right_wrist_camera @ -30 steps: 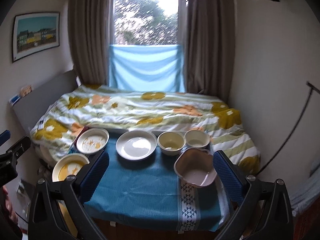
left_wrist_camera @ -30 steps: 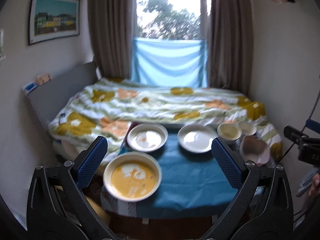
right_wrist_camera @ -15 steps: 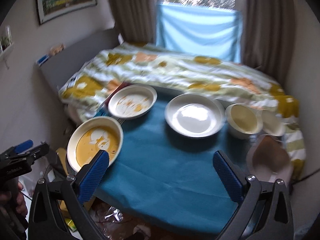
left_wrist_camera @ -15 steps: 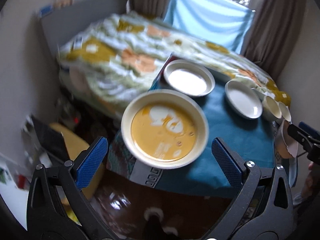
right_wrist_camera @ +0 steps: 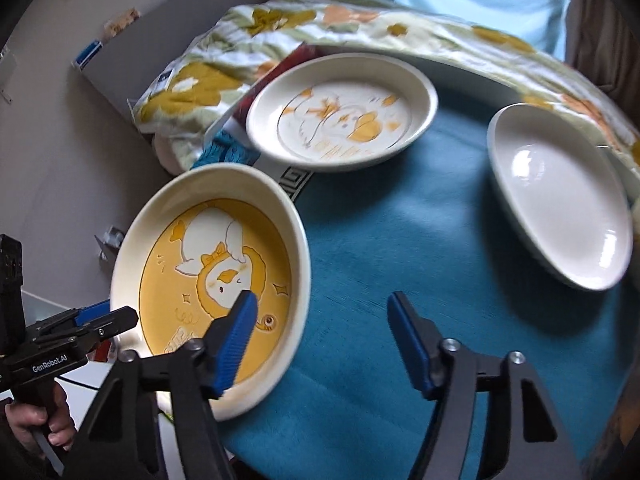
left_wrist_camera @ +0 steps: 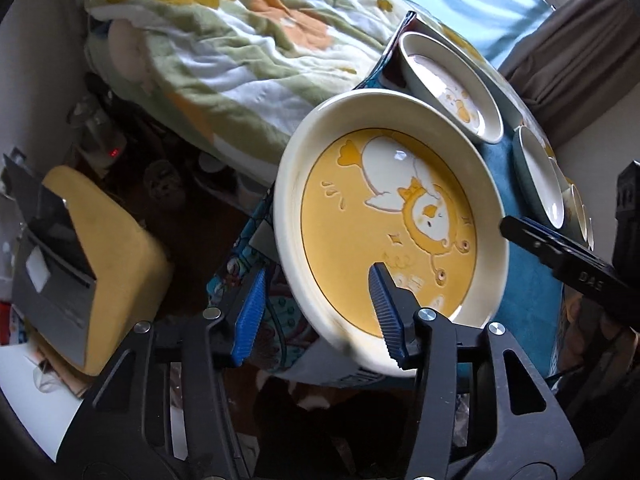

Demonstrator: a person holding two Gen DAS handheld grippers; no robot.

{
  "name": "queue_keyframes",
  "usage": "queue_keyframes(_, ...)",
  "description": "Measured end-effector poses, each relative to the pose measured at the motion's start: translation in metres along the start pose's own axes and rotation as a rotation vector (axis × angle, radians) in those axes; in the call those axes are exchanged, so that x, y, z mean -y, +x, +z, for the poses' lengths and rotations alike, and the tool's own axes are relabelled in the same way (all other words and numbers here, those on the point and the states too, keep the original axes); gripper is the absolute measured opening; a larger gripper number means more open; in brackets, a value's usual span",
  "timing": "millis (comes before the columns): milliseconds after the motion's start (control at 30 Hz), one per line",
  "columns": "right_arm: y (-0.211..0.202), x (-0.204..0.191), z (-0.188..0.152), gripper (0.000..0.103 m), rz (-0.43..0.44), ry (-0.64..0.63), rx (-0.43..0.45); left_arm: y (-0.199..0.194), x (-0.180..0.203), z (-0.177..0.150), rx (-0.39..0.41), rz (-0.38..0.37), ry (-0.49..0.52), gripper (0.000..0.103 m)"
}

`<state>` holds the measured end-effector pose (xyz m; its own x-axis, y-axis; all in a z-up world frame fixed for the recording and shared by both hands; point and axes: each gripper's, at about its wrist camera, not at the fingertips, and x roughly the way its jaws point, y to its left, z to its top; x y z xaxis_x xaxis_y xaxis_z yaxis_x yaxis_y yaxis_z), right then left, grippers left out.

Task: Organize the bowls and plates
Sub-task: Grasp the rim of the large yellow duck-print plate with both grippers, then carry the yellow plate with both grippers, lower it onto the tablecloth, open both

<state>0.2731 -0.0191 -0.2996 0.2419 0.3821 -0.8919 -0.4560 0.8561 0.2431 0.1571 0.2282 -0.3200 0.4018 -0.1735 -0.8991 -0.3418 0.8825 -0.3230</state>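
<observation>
The teal-clothed tabletop carries the large round cream plate with a yellow cartoon centre at its near left corner, overhanging the edge and lying flat, face up, with no long axis. The left gripper has just been closing, fingers apart astride the near rim, not yet pinching. The right gripper, also just closing, straddles the opposite rim; both should seat squarely before lifting.
</observation>
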Motion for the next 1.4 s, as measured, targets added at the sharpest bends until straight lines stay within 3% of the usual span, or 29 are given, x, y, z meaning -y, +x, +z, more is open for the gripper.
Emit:
queue_keyframes(267,0.024,-0.003,0.013,0.031,0.067,-0.047,-0.042,0.015,-0.005,0.013,-0.030,0.008,-0.007,0.020)
queue_keyframes(433,0.034,-0.002,0.015,0.014,0.110,-0.050,-0.055,0.016,-0.011,0.014,-0.025,-0.003,-0.027,0.016)
queue_keyframes(600,0.036,-0.002,0.014,0.014,0.134,-0.053,-0.059,0.015,-0.006,0.012,-0.015,0.029,-0.008,0.016)
queue_keyframes(767,0.036,-0.008,0.015,0.015,0.113,-0.116,-0.069,0.012,0.008,0.009,0.013,0.124,0.067,0.019)
queue_keyframes(933,0.032,-0.015,0.013,0.015,0.091,-0.137,-0.038,0.002,0.013,0.009,0.054,0.165,0.114,0.019)
queue_keyframes(1200,0.017,-0.023,0.004,0.015,0.030,-0.192,0.025,-0.012,0.019,0.008,0.096,0.179,0.155,0.019)
queue_keyframes(1400,-0.011,-0.016,-0.002,0.015,0.014,-0.146,0.101,-0.033,0.042,0.010,0.154,0.160,0.234,0.019)
